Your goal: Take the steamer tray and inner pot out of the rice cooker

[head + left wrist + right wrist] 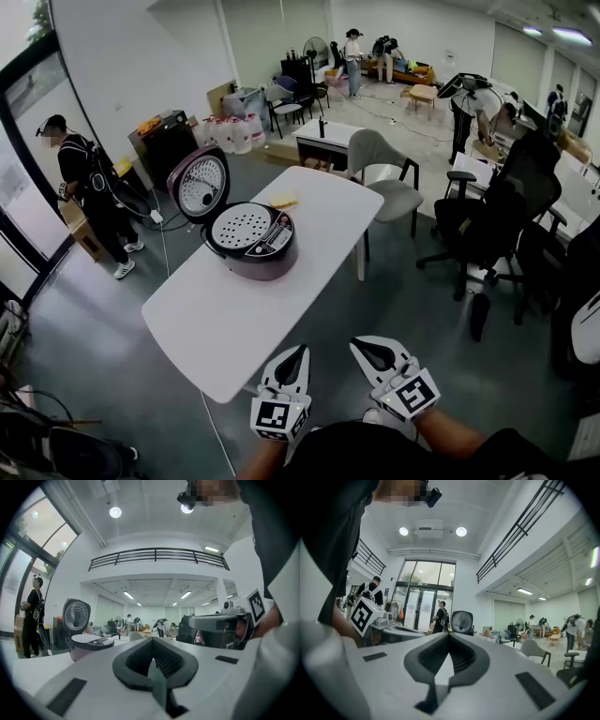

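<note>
Nearest: left tool (300, 352) and right tool (362, 347), side by side at the near edge of the white counter (225, 328), both pointing level. Left tool's jaws are fully together with nothing between them. The same goes for the right tool: pads meet, no load. Marker cubes sit behind the jaws and the person's forearms show at the bottom of the head view.

The near half of the counter is bare. Mid-counter, well apart from both tools, is the rice cooker (255, 246), dark body with the control panel on its right-hand rim. Its lid (200, 184) is flipped up and back on the left, showing the inner face with a perforated round plate. In the cooker's mouth sits the steamer tray (241, 225), white and perforated, seated level at the rim. Nothing can be seen lying on the tray. The inner pot is under the tray and can't be made out. Just beyond the cooker on the counter lies a small yellow item (283, 201), apart from the cooker; can't tell what it is.

Past the far corner stands a grey chair (382, 161), with a black office chair (502, 211) further right. A person (89, 187) in black stands on the left by the glass wall. At the back are clear jugs (234, 133) on the floor and a small white side table (323, 139).
</note>
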Action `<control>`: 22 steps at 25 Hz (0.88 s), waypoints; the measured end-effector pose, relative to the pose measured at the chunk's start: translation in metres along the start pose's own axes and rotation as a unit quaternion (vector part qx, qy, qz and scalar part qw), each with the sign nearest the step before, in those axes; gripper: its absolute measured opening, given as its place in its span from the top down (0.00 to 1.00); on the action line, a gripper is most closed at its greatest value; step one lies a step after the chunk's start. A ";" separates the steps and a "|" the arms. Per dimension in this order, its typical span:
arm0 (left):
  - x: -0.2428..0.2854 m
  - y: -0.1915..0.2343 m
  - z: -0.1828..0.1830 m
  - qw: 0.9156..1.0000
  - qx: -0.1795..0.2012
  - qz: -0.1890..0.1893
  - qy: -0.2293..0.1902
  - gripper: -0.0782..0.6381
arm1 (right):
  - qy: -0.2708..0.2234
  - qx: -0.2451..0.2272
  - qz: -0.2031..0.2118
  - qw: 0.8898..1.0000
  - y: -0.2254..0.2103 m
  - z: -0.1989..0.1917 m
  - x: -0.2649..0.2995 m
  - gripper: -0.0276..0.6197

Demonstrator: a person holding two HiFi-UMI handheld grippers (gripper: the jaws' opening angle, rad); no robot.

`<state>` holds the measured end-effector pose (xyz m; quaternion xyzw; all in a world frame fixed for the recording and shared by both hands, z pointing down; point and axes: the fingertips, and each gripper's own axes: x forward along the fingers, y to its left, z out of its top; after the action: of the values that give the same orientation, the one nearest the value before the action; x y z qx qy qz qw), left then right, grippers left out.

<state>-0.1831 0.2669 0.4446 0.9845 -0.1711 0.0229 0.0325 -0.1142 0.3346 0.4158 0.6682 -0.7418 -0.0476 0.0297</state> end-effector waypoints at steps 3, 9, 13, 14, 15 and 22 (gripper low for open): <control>-0.007 0.009 0.000 1.000 0.009 0.000 0.000 0.89 | -0.011 -0.002 -0.010 1.000 0.003 0.002 0.007 0.86; -0.016 0.034 -0.006 1.000 0.012 0.021 0.013 0.41 | -0.027 -0.005 -0.065 0.998 0.000 0.007 0.015 0.26; -0.014 0.053 -0.013 0.998 0.015 0.045 0.045 0.06 | -0.030 -0.015 -0.096 0.995 -0.011 0.010 0.019 0.04; -0.013 0.057 -0.013 0.998 0.015 0.048 0.046 0.06 | -0.029 -0.019 -0.102 0.994 -0.016 0.010 0.020 0.04; -0.011 0.062 -0.014 0.998 0.015 0.051 0.046 0.06 | -0.027 -0.021 -0.105 0.994 -0.020 0.008 0.022 0.04; 0.027 0.085 -0.018 0.997 0.009 0.057 0.054 0.09 | -0.017 -0.023 -0.109 0.994 -0.068 -0.008 0.050 0.04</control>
<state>-0.1869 0.1794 0.4692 0.9707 -0.2246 0.0796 0.0312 -0.0512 0.2775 0.4155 0.7434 -0.6636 -0.0789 0.0274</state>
